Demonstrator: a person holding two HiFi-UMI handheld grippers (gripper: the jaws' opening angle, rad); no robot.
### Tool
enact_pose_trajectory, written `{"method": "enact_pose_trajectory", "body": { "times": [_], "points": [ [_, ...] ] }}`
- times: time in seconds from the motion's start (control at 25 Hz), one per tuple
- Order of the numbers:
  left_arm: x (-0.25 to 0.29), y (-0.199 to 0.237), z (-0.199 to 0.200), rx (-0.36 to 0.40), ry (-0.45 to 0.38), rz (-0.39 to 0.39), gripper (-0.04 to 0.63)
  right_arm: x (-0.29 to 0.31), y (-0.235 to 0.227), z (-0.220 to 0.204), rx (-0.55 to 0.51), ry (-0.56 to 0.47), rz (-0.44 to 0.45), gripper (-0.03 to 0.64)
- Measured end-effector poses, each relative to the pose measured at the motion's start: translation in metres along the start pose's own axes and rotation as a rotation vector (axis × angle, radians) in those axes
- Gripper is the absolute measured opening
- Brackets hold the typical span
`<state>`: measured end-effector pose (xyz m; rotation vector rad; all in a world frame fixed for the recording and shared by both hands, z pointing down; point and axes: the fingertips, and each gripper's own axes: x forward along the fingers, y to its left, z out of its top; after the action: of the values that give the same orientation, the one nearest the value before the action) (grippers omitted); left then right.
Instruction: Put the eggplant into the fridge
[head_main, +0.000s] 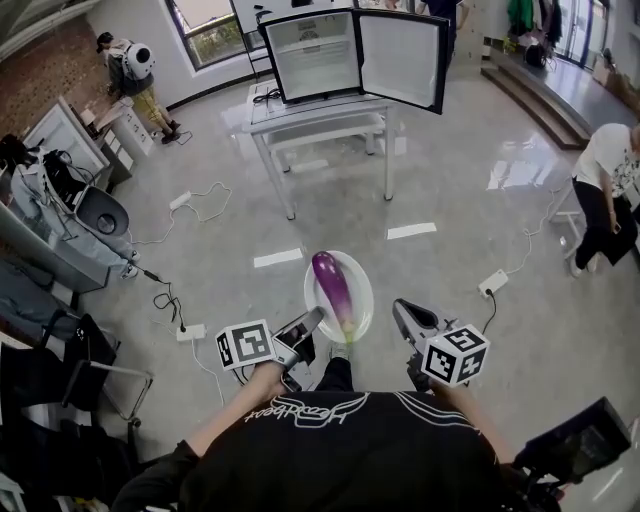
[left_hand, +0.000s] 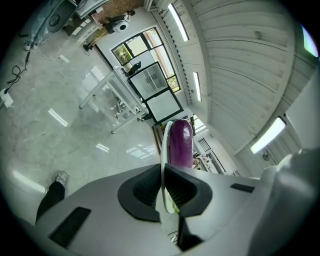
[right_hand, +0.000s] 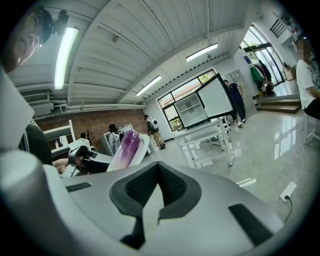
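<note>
In the head view, at the lower left of centre, my left gripper (head_main: 316, 320) is clamped on the near rim of a white plate (head_main: 364, 292), its marker cube (head_main: 245, 345) just behind it. The left gripper view confirms it: the thin white edge of the plate (left_hand: 163, 150) stands pinched between the two dark pads (left_hand: 142, 187), and the eggplant (left_hand: 181, 141) lies just beyond them. In the head view the eggplant (head_main: 332, 281) is a glossy purple one lying lengthwise on the plate, above the grey floor in the middle of the frame, well apart from the fridge (head_main: 312, 55). The fridge stands at the top centre on a white table (head_main: 320, 115) with its door swung open to the right. At the lower right of centre my right gripper (head_main: 401, 309) sits just beside the plate without touching it. In the right gripper view its jaws are pressed together with nothing between them, and the eggplant (right_hand: 125, 146) shows at the left of that frame.
</note>
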<state>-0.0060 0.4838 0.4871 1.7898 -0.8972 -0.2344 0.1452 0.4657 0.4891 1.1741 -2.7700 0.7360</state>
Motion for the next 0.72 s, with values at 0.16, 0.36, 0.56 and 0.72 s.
{"method": "enact_pose_trajectory", "body": {
  "times": [0.16,0.36,0.56,0.72],
  "points": [
    [0.029,0.022,0.049,-0.017,0.022,0.01,0.023,0.049,-0.026,0.019,0.026,0.004,-0.018,0.006],
    [0.067,0.044,0.126,-0.02,0.047,0.011,0.023,0.12,-0.057,0.051,0.05,0.013,-0.043,0.006],
    [0.097,0.07,0.202,-0.03,0.05,0.0,0.023,0.2,-0.076,0.085,0.045,0.022,-0.047,0.006],
    [0.114,0.089,0.251,-0.031,0.035,-0.021,0.023,0.25,-0.083,0.11,0.002,0.028,-0.048,0.006]
  ]
}}
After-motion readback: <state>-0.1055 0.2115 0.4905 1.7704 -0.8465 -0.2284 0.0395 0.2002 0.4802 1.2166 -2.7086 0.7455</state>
